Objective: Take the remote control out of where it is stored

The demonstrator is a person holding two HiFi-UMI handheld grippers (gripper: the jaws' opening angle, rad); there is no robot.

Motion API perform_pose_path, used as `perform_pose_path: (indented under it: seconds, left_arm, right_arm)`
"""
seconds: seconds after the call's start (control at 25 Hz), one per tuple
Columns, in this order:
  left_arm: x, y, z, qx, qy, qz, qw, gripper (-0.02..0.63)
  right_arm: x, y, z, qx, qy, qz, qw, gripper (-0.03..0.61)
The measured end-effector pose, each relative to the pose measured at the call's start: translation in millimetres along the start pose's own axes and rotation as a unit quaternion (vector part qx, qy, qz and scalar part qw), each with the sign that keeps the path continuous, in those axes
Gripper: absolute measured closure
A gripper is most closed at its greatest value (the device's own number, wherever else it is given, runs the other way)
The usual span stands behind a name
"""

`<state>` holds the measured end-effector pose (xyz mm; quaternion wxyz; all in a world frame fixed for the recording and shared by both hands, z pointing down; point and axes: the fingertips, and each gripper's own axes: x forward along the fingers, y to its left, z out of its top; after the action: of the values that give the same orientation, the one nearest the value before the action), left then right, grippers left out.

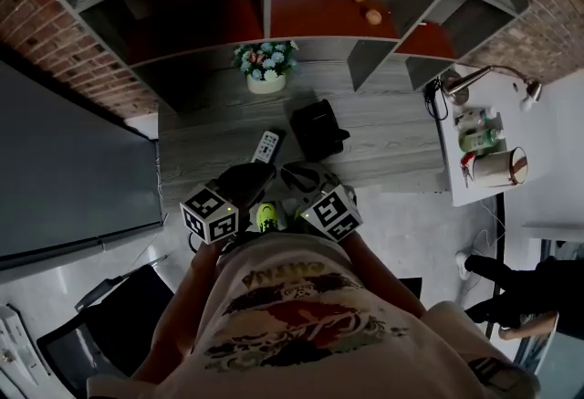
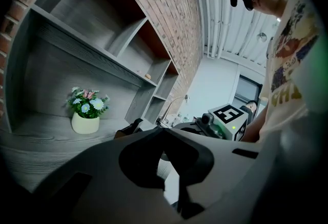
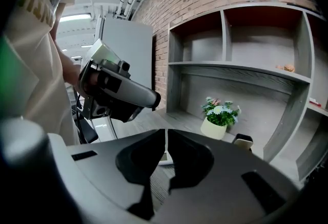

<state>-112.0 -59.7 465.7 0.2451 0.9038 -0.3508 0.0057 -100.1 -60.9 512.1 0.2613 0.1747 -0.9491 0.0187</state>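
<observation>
Where the remote control (image 1: 265, 146) lies on the counter (image 1: 392, 151), a black box (image 1: 317, 128) stands beside it. Left gripper (image 2: 164, 133) and right gripper (image 3: 166, 133) hover side by side, fingers (image 3: 192, 159) pressed together.

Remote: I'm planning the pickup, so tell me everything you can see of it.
The remote is a slim, pale slab, plastic by the look, with small buttons on its upward face. It lies flat and askew on the grey desk, nearer than the flower pot, left of a black box. Only the desk touches it.
</observation>
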Motion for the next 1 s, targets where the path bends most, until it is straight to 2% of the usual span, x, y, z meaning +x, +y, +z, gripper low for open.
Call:
perform_pose_path:
  seconds: [0.6, 1.0]
  left_arm:
    - [50, -20, 9, -0.004, 0.015, -0.013, 0.9998, 0.614]
    - [79, -21, 15, -0.005, 0.022, -0.006, 0.9997, 0.614]
  right_arm:
    - [-41, -42, -17, 0.007, -0.005, -0.026, 1.0, 0.555]
    - [-62, -80, -24, -0.018, -0.005, -0.052, 0.998, 0.482]
